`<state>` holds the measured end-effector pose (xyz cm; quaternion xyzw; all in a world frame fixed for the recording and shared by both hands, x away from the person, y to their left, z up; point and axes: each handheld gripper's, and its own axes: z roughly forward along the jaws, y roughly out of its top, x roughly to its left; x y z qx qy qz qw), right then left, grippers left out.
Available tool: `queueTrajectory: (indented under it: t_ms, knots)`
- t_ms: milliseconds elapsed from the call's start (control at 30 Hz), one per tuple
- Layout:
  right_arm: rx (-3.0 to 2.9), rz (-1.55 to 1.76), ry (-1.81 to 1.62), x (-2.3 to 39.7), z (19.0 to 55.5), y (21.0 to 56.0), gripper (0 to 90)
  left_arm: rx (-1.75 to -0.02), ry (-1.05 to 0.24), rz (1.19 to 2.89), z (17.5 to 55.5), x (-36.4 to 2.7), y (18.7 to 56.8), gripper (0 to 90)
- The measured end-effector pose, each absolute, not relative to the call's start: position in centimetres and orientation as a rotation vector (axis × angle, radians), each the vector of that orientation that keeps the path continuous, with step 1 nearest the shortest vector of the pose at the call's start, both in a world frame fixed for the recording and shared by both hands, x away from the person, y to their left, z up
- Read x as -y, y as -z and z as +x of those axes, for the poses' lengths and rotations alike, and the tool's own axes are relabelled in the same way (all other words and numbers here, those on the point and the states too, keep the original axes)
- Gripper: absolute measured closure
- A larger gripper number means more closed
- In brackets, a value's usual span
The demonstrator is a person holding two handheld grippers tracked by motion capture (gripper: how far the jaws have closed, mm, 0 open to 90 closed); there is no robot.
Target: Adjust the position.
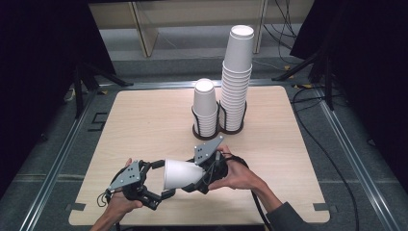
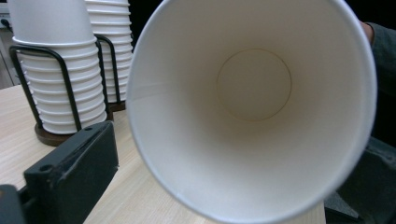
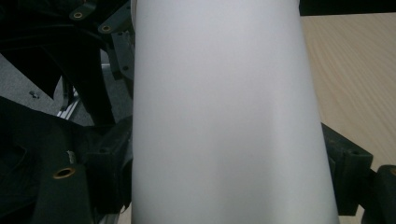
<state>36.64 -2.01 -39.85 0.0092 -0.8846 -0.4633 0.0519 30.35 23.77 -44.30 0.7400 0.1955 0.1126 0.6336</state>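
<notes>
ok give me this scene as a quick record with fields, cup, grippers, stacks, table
cup: one white paper cup held on its side above the table, mouth toward the left gripper
right gripper: jaws either side of the cup's body, closed on it
left gripper: at the cup's mouth, jaws wide open, not pressing on it
stacks: short stack and tall stack of cups, side by side in a black wire holder
table: light wood

paper cup (image 1: pixel 179 174): plain white, cream inside | stacked cups (image 1: pixel 236 77): white | cup holder (image 2: pixel 60 133): black wire, dark brown base | desk (image 1: pixel 144 120): pale wood grain | hand-held gripper (image 1: pixel 159 185): black, grey plate
</notes>
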Motion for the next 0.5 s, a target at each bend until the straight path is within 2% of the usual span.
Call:
queueTrajectory:
  t_ms: [300, 433, 500]
  knots:
    - [2.660, 0.065, 1.394, 1.35, 36.39, 40.39, 22.2, -0.410, -0.247, 1.683, 30.20, -23.57, 44.20, 0.0]
    - [2.659, 0.061, 1.386, 1.19, 36.37, 40.61, 22.2, -0.405, -0.221, 1.653, 30.21, -23.71, 44.06, 5.3]
    - [2.663, 0.061, 1.381, 1.21, 36.39, 40.63, 22.1, -0.409, -0.223, 1.650, 30.21, -23.76, 43.99, 5.1]
